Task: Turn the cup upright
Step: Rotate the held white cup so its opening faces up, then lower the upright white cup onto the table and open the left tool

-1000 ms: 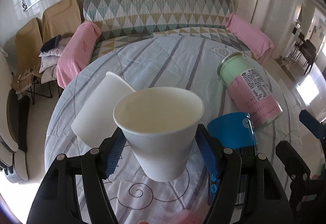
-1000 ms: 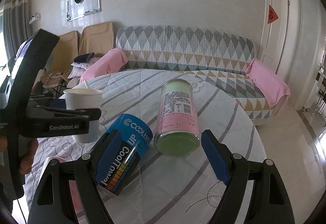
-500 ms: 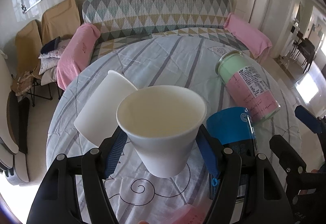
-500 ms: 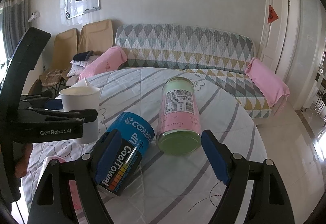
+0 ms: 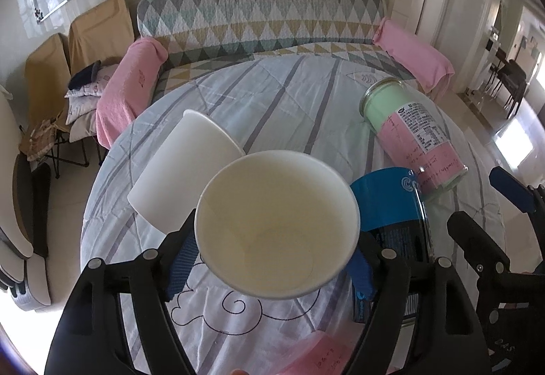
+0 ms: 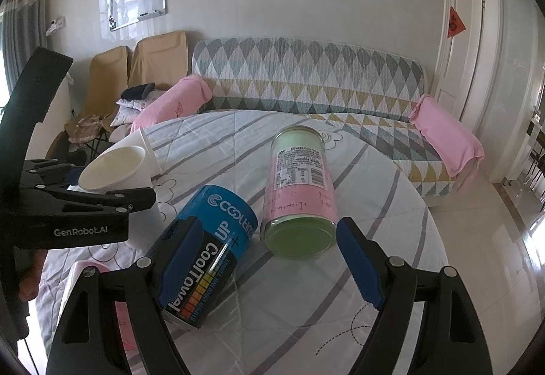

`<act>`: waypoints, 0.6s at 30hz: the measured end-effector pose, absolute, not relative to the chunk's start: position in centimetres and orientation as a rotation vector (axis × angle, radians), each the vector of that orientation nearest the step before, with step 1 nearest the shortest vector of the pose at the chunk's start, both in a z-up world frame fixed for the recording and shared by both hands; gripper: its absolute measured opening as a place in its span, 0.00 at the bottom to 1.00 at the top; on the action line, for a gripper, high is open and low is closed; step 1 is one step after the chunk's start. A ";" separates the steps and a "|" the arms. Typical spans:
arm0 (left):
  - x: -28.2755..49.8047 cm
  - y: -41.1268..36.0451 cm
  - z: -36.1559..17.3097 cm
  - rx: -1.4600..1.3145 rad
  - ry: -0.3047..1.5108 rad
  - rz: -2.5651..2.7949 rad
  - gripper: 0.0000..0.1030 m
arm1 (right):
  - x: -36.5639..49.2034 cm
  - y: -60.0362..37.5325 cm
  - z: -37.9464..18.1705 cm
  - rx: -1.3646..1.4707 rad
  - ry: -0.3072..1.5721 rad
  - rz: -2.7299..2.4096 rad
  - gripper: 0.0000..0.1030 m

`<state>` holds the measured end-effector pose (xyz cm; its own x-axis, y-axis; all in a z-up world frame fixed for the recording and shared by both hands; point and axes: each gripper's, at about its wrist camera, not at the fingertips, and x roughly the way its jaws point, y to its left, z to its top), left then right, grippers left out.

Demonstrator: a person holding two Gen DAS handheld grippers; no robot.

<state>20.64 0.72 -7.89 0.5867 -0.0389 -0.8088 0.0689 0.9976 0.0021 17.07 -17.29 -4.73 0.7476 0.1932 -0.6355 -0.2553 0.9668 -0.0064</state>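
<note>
My left gripper is shut on a white paper cup, held above the round table with its empty mouth tilted back toward the camera. The cup also shows in the right wrist view, tilted, with the left gripper clamped on it. A second white cup lies on its side just behind it. My right gripper is open and empty, low over the table's near right part.
A blue CoolTowel canister and a green-and-pink jar lie on their sides on the striped tablecloth. A pink note lies near the front edge. A patterned sofa stands behind the table.
The held cup has tipped from upright so its mouth now faces the left camera. The right gripper has barely moved.
</note>
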 end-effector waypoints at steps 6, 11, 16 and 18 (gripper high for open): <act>20.1 0.7 -7.7 0.041 0.941 -0.067 0.81 | 17.1 -17.5 -4.7 -0.094 0.687 0.242 0.79; 19.1 1.0 -7.3 0.027 0.936 -0.078 0.81 | 16.9 -17.4 -4.6 -0.095 0.682 0.235 0.79; 17.4 1.8 -6.3 0.001 0.911 -0.093 0.81 | 16.3 -17.3 -3.8 -0.107 0.668 0.226 0.79; 16.5 2.0 -5.8 -0.008 0.896 -0.093 0.81 | 15.9 -17.2 -3.4 -0.113 0.661 0.225 0.79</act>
<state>16.51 2.02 -5.79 0.6208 -0.0840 -0.7794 0.0771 0.9960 -0.0460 15.94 -17.17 -3.44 0.7664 0.1706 -0.6193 -0.2420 0.9697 -0.0323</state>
